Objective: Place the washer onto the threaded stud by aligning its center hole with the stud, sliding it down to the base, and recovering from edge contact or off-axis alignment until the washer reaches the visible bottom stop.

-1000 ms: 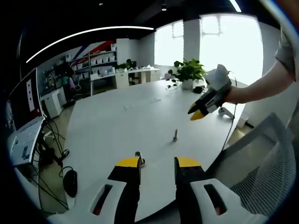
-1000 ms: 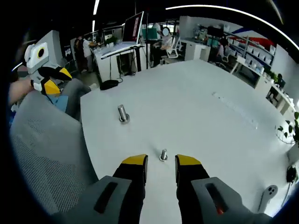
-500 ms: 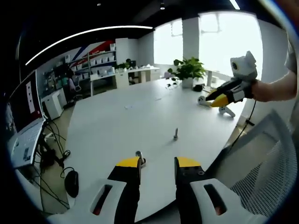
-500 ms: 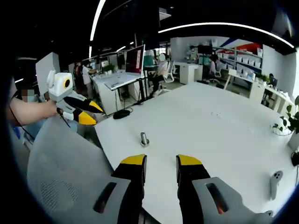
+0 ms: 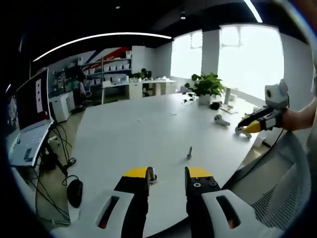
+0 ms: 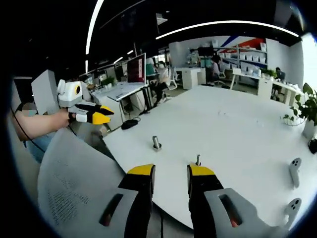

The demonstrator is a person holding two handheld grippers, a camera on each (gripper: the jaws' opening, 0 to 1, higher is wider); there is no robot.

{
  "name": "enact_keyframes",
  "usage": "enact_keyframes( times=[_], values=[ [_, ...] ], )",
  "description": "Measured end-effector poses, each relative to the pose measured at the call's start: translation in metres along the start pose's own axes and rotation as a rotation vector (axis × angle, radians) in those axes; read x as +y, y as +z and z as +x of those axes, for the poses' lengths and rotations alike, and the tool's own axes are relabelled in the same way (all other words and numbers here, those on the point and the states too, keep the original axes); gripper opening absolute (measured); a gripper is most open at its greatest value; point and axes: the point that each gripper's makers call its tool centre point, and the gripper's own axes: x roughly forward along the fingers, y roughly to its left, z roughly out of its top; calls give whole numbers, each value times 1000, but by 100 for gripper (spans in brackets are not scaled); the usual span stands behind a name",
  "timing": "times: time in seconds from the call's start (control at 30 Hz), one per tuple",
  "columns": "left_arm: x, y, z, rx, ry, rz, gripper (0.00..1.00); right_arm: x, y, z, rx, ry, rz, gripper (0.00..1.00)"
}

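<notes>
Left gripper (image 5: 167,174) low over near edge of white table (image 5: 124,134), jaws spread, nothing between them. Short bolt (image 5: 151,175) upright just past left jaw tip; thin stud (image 5: 189,152) upright further out, apart from it. Right gripper (image 6: 171,173) off table edge, above mesh chair (image 6: 74,188), jaws spread, empty. Washer too small to tell. Potted plant (image 5: 205,87) at far side.

Layout on the large white round table (image 6: 237,124).
Short metal threaded stud (image 6: 156,144) stands left of a thinner upright metal bolt (image 6: 198,159); two white handheld controllers (image 6: 295,171) lie far right.
</notes>
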Motion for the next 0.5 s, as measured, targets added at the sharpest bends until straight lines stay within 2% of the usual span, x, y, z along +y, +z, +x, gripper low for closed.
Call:
enact_keyframes(
  times=[0.13, 0.4, 0.5],
  values=[
    [0, 0, 0, 2, 0, 1, 26, 5, -8, -3, -2, 11, 31, 28],
    [-3, -2, 1, 11, -16, 1, 26, 3, -11, 2, -12, -13, 9, 28],
    [-4, -3, 2, 15, -20, 11, 26, -4, -14, 1, -14, -42, 21, 34]
  ],
)
